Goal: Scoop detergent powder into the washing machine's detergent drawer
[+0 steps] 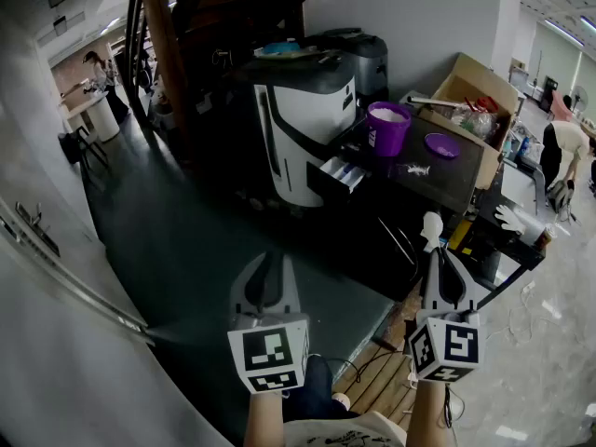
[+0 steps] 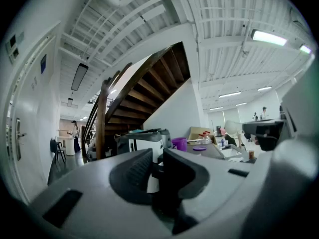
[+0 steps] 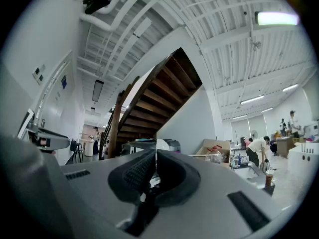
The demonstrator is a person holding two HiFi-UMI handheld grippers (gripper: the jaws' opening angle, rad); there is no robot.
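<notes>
A white and dark washing machine (image 1: pixel 312 119) stands ahead on the floor, its detergent drawer (image 1: pixel 340 173) pulled open at the lower right. Beside it a purple tub (image 1: pixel 388 127) of white powder sits on a dark table (image 1: pixel 447 184). My right gripper (image 1: pixel 434 250) is shut on the handle of a white scoop (image 1: pixel 431 224); in the right gripper view the scoop's round bowl (image 3: pixel 162 144) shows just above the closed jaws (image 3: pixel 153 171). My left gripper (image 1: pixel 270 266) is held low and well short of the machine, shut and holding nothing. The left gripper view (image 2: pixel 157 171) shows the machine (image 2: pixel 142 143) and tub (image 2: pixel 179 143) far off.
A purple lid (image 1: pixel 440 144) lies on the table near an open cardboard box (image 1: pixel 475 96) of bottles. A wooden staircase (image 1: pixel 168 54) rises behind the machine. A white door (image 1: pixel 37 240) is on the left. A person (image 1: pixel 563 152) bends at the right, another (image 1: pixel 102 77) stands far left.
</notes>
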